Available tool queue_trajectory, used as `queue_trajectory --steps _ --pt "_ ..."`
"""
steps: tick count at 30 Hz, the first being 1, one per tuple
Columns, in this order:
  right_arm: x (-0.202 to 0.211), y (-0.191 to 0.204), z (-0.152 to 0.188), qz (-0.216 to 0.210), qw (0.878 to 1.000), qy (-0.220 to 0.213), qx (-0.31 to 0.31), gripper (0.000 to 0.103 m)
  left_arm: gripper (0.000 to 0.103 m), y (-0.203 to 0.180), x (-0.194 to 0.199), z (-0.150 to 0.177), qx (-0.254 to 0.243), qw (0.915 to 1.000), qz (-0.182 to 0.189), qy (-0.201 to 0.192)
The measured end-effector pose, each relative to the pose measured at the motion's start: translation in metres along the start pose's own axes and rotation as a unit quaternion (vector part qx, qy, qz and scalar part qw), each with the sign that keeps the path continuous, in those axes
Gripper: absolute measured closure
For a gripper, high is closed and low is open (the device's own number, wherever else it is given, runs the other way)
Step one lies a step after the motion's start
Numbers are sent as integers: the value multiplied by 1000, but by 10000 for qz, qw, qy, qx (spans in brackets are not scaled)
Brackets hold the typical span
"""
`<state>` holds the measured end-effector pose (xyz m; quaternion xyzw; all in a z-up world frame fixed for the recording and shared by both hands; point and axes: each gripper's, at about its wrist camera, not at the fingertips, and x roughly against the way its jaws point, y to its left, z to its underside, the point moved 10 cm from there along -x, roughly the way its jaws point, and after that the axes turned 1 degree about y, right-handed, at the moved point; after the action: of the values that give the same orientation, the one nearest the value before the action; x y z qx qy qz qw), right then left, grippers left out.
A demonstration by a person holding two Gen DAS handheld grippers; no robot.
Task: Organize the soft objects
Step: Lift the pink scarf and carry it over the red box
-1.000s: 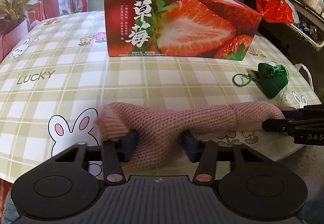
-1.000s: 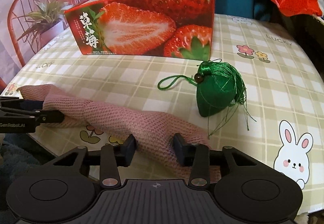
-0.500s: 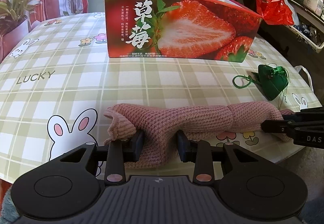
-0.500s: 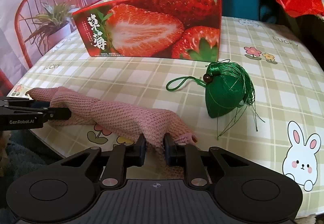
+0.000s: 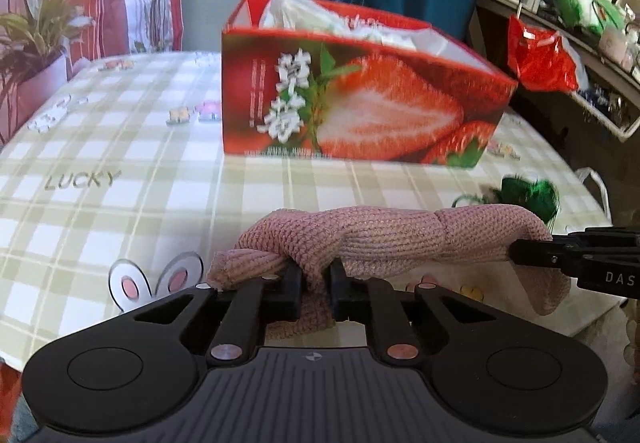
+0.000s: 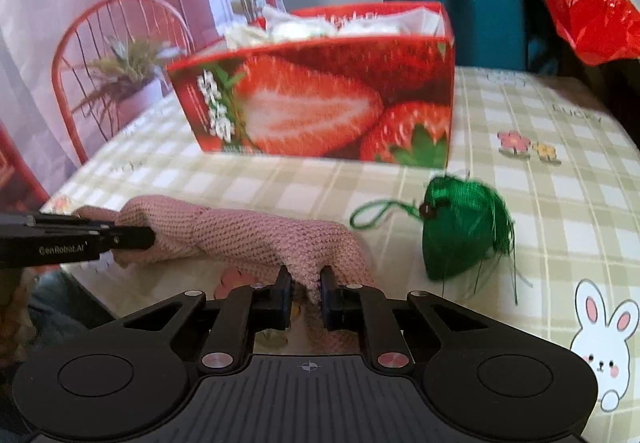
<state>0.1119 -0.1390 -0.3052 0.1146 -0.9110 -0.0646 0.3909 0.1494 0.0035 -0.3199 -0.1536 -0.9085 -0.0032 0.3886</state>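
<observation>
Pink knitted cloth (image 5: 400, 239) lies in a long roll near the front edge of the counter (image 5: 120, 171), which has a green and white checked cover with bunnies on it. The left gripper (image 5: 316, 293) has its fingers (image 5: 292, 283) squeezed tight on one end of the roll. The right gripper (image 6: 302, 293) has its fingers (image 6: 280, 291) squeezed tight on the other end. The roll stretches between the two, and a bit of it hangs down past the fingers.

Just beside the roll, on the right gripper's side, sits a small green pouch (image 6: 460, 231) with a loop cord and thin threads. It does not touch the roll.

Farther back on the counter stands a red strawberry box (image 6: 320, 111) with its top open. White soft stuff (image 5: 320, 19) fills the box. A red plastic bag (image 6: 588, 27) hangs off to the right, away from the counter.
</observation>
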Motion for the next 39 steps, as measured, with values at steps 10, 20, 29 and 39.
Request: queue_trajectory --steps 10,20,29,39 --pt "19 7 -56 -139 9980 -611 92 90 89 0 22 -53 34 9981 2 -621" --pt "34 0 -128 -106 9929 -1173 168 90 89 -11 30 -121 -32 9939 139 -1093" --pt "31 -24 -184 -42 9891 -1469 -10 90 89 -19 18 -168 2 9919 340 -1224" --pt "20 -51 -211 -125 9877 -1518 -352 90 89 -8 -12 -197 435 9915 699 -1010"
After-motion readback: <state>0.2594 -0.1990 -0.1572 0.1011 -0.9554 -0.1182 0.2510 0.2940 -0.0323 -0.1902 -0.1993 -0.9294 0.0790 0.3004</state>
